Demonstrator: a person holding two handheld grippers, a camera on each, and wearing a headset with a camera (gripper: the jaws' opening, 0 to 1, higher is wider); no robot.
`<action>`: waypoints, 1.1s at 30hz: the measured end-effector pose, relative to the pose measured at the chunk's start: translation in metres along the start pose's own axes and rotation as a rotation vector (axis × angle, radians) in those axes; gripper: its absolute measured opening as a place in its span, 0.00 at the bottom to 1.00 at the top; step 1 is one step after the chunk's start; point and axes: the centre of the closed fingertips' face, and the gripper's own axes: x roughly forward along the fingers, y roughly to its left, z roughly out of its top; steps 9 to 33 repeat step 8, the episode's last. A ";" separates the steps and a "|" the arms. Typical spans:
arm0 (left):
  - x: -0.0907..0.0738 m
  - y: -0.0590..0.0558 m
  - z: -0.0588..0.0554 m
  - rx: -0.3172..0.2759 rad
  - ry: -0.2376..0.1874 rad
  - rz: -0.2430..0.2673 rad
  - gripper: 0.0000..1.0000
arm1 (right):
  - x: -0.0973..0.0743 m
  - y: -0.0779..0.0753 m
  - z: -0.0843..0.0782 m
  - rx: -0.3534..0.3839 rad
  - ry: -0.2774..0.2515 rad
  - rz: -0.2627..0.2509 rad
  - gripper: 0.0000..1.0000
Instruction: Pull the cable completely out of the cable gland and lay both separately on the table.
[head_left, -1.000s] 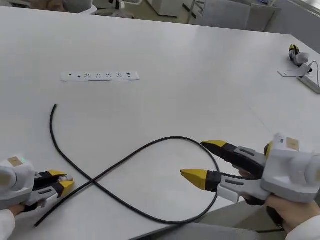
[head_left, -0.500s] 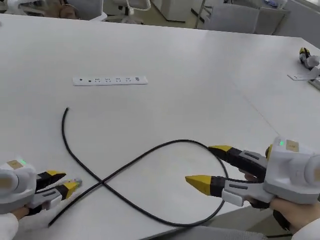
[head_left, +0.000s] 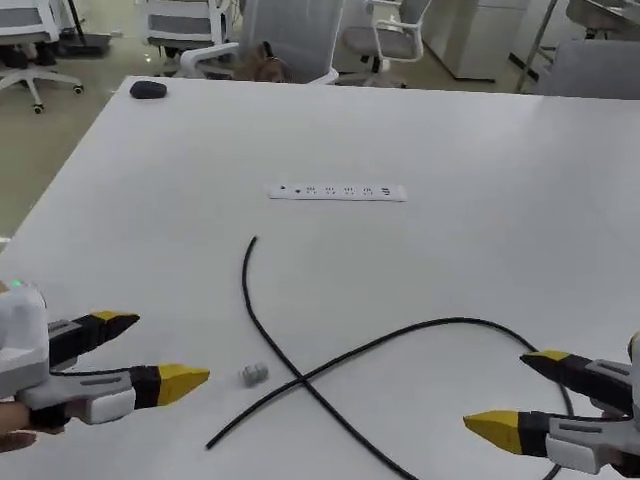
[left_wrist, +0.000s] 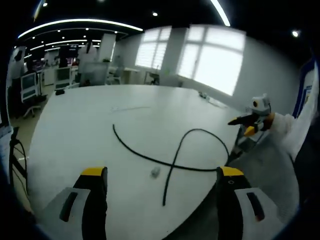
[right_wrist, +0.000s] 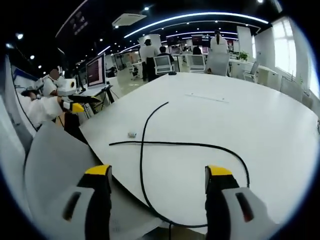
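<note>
Spread now, the jaws of the left gripper (head_left: 165, 348) have let go: half a second ago they were nearly together on the small grey cable gland (head_left: 253, 374), which now lies free on the white worktop (head_left: 480, 240). Everything else sits further right in the head view because the camera swung; the long black cable (head_left: 303, 379) keeps the same crossed loop.

The gland lies just right of the left gripper's near jaw tip, clear of it, and just left of the point where the cable crosses itself, beside the strand and not touching it. In the left gripper view it lies straight ahead, between the lines of the two jaws. The right gripper (head_left: 502, 391) hovers at the near right with its jaws spread, holding nothing, its tips close to the right-hand bend of the loop.

That bend runs to the worktop's near edge, and one free end of the cable points towards the near left. Beyond the cable, bare surface stretches to a flat white power strip (head_left: 337, 192), with more open room to the right. A small dark object (head_left: 148, 89) lies by the far left corner, and office chairs (head_left: 270, 30) stand behind the far edge.
</note>
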 end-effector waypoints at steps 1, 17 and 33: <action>-0.008 -0.003 -0.002 -0.006 -0.001 0.002 0.99 | 0.000 -0.001 -0.001 0.006 0.003 0.000 0.79; -0.028 -0.009 -0.028 -0.073 0.042 0.045 0.99 | 0.004 -0.003 -0.018 0.083 0.043 0.006 0.80; -0.028 -0.009 -0.028 -0.073 0.042 0.045 0.99 | 0.004 -0.003 -0.018 0.083 0.043 0.006 0.80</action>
